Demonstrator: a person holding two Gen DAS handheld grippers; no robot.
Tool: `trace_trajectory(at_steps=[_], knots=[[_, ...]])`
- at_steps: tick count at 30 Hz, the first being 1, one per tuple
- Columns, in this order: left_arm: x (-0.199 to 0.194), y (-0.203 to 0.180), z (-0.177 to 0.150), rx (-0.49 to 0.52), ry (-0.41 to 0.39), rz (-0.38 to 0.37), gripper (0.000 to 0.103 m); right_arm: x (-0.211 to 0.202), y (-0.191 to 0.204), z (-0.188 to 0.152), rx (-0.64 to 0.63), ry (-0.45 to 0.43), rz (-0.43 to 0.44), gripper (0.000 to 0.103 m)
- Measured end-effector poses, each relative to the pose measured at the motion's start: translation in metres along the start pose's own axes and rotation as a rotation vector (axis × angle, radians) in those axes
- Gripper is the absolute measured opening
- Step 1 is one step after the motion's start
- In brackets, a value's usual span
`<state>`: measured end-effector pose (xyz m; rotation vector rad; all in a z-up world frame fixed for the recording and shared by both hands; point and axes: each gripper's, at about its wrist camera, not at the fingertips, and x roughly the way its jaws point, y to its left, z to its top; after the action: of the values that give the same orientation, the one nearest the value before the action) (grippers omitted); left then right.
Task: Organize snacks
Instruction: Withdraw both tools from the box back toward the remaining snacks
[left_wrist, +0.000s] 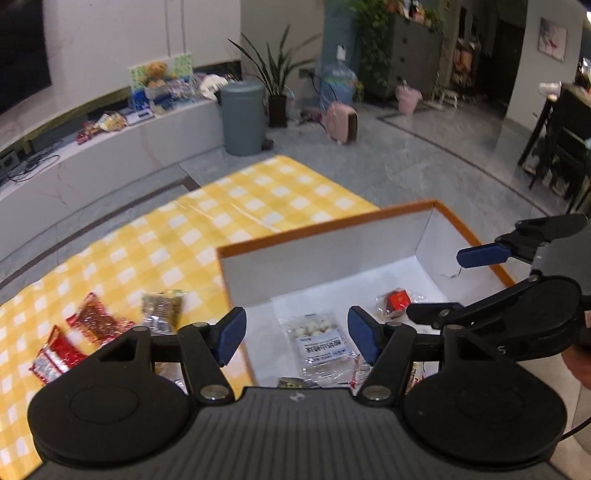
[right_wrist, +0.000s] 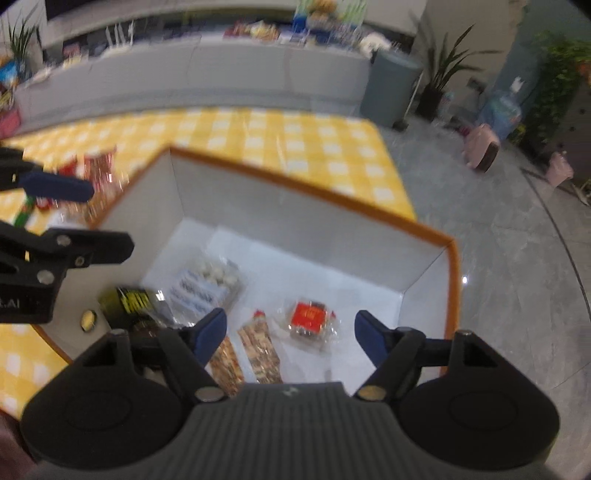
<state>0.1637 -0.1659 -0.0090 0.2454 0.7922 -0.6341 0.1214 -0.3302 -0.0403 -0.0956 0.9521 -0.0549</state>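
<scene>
- The setting was a living room with a grey marble floor (left_wrist: 424, 158); a yellow-and-white checked cloth (left_wrist: 229, 206) covered the work surface.
- An orange-rimmed cardboard box (left_wrist: 325, 240) with white inner walls stood on the cloth and serves here as the landmark.
- Inside the box lay a clear bag of white round sweets (left_wrist: 317, 332), a red-labelled wrapped cake (right_wrist: 308, 317), two long patterned snack packets (right_wrist: 258, 347) and a dark packet with yellow print (right_wrist: 129, 301).
- Outside the box, on the cloth beside its left wall, lay two red snack packets (left_wrist: 74, 336) and a green-and-clear packet (left_wrist: 162, 306).
- The left gripper (left_wrist: 295, 332) hovered over the box's near left corner, jaws spread apart and empty.
- The right gripper (right_wrist: 291, 332) hung above the box interior, over the cake, jaws released with nothing between them.
- Beyond the box stood a grey bin (left_wrist: 243, 118), a potted plant (left_wrist: 275, 77) and a low white ledge (left_wrist: 110, 155) bearing clutter.
</scene>
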Motion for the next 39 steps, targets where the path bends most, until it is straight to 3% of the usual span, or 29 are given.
trace_trajectory(at_steps=[6, 12, 19, 30, 39], knots=[[-0.03, 0.019, -0.015, -0.023, -0.074, 0.096, 0.074, -0.032, 0.035, -0.009, -0.02, -0.177, -0.051, 0.076], [-0.054, 0.043, -0.039, -0.067, -0.119, 0.167, 0.074, -0.042, 0.077, -0.017, -0.024, -0.265, -0.033, 0.076], [-0.075, 0.081, -0.073, -0.158, -0.105, 0.237, 0.074, -0.045, 0.131, -0.03, -0.063, -0.293, 0.014, 0.076], [-0.088, 0.133, -0.125, -0.299, -0.084, 0.306, 0.074, -0.034, 0.195, -0.038, -0.046, -0.279, 0.182, 0.075], [-0.08, 0.168, -0.155, -0.393, -0.074, 0.283, 0.074, -0.001, 0.239, -0.035, -0.083, -0.27, 0.228, 0.075]])
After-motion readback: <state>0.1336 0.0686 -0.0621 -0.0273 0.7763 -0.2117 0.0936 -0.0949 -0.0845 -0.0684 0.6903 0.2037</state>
